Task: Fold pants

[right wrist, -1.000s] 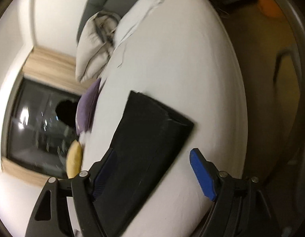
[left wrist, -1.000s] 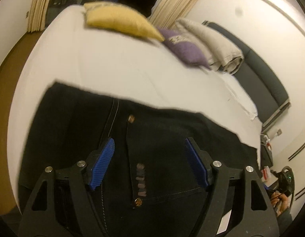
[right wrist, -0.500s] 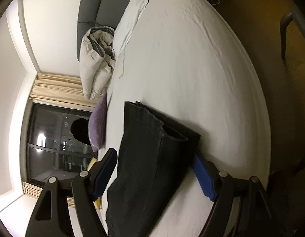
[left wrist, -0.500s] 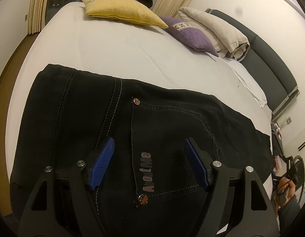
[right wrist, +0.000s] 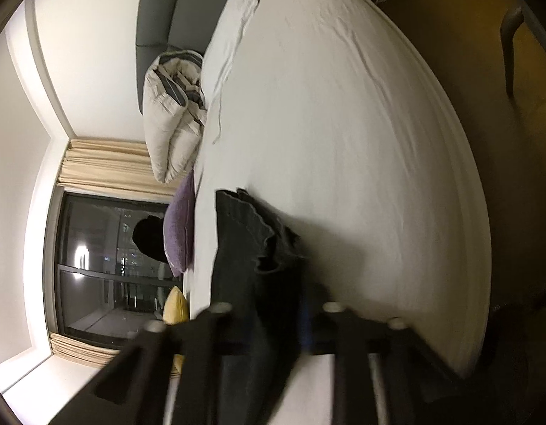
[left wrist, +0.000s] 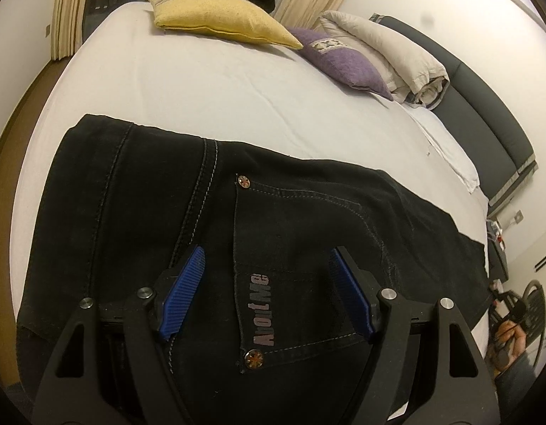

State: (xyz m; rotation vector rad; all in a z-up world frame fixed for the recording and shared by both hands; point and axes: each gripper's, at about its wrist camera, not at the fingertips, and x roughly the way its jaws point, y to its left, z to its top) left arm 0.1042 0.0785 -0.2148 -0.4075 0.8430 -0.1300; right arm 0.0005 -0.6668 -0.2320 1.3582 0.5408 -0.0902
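while flat on the bed [left wrist: 209, 81], black pants [left wrist: 290, 233] under the wide-spread left gripper [left wrist: 267, 285]

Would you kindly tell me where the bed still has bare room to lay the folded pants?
The white sheet is bare between the black denim pants and the yellow cushion. It is crowded by the purple cushion and rolled beige duvet.
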